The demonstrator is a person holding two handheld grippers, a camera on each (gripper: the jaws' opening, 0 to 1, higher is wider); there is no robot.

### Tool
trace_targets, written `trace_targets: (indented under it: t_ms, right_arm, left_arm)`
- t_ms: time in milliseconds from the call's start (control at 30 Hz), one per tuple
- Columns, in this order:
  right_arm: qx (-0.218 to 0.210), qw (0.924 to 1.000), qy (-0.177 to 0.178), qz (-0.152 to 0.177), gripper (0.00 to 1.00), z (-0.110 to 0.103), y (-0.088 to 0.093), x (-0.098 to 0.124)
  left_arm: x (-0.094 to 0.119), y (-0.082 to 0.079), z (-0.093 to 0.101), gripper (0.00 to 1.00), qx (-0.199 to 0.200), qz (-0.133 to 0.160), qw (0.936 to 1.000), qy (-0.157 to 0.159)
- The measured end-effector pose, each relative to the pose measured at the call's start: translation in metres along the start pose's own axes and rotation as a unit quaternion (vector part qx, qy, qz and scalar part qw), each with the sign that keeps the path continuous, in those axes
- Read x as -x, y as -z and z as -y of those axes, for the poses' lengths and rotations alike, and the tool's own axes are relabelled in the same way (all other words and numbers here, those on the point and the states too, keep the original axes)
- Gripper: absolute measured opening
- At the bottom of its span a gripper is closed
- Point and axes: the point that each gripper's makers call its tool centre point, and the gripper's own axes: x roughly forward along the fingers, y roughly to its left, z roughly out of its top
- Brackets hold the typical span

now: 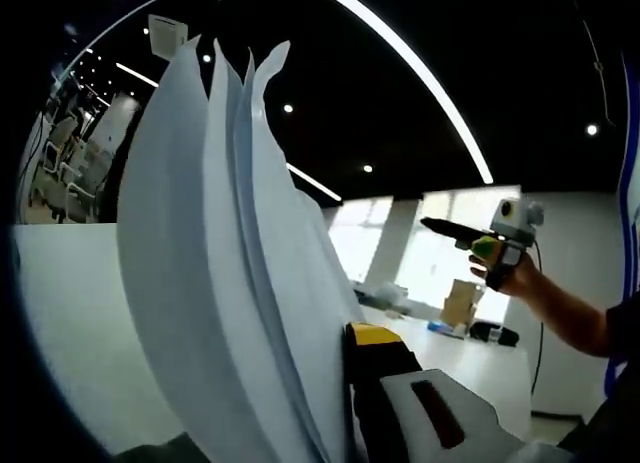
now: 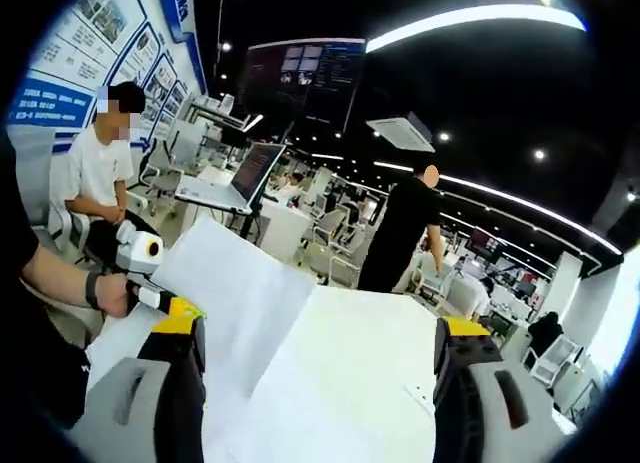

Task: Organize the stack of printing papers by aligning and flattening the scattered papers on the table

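Paper sheaf held up off the counter by the left tool

Nearest in the left gripper view, the left tool (image 1: 352, 403) is clamped on the papers (image 1: 225, 283), white sheets standing upright and fanning apart at their curled tops, blocking half the view. In the right gripper view the right tool (image 2: 318, 368) has its jaws spread wide over the white counter (image 2: 365, 363). Farther back stand a laptop (image 2: 235, 183), a seated person (image 2: 95, 173) and a standing person (image 2: 400, 228).

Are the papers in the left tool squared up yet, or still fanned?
Fanned. The papers stand upright in the left tool, their top edges splayed into separate curling tips rather than one flush edge.
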Motion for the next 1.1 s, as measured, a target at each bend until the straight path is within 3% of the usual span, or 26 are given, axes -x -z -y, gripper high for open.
trace_targets:
  t_ms: [467, 1100]
  right_arm:
    - [-0.013, 0.9998, 0.014, 0.0, 0.9, 0.015, 0.009, 0.02]
    - [-0.022, 0.9993, 0.031, -0.003, 0.9, 0.015, 0.018, 0.052]
  left_arm:
    - [-0.006, -0.002, 0.003, 0.08, 0.0, 0.0, 1.0, -0.001]
    - [-0.005, -0.004, 0.004, 0.08, -0.001, 0.0, 1.0, -0.002]
